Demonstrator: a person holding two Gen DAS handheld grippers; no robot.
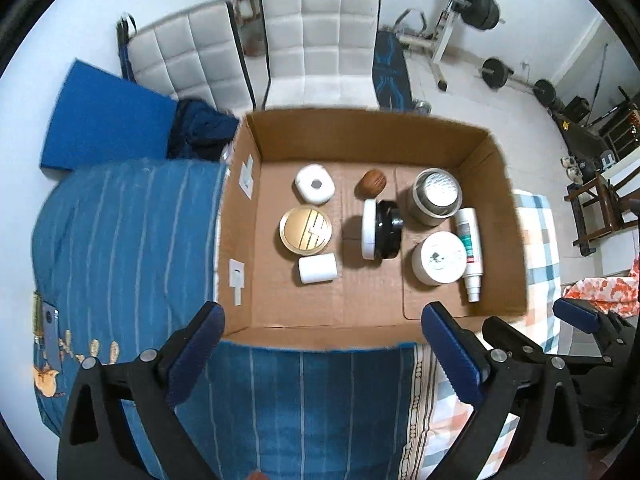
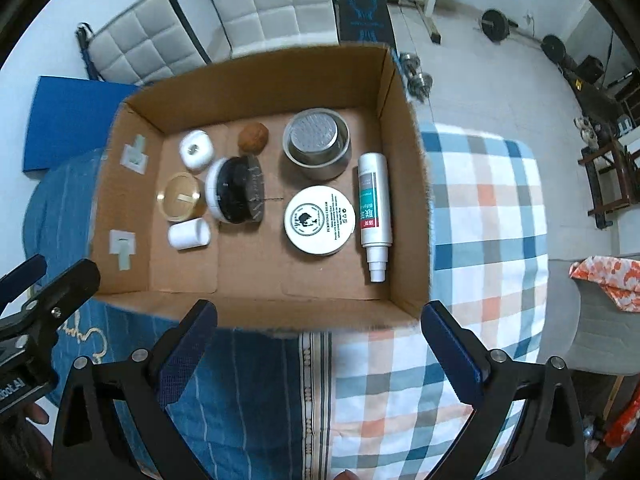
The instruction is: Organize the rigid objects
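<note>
Beyond both pairs of fingertips sits the cardboard box (image 1: 496, 216) on the bed, its objects well ahead of the pads. Pointing steeply down, the left gripper (image 1: 324, 340) has its fingers spread wide, nothing between them — the right gripper (image 2: 320, 340) likewise, aimed straight down. Inside lie a spray bottle (image 2: 374, 208) on its side just beside the right wall, a white cream jar (image 2: 320, 218) and a black jar (image 2: 236, 192) tipped over (label too blurred to read). Each gripper's base is cut off by the lower frame edge.
</note>
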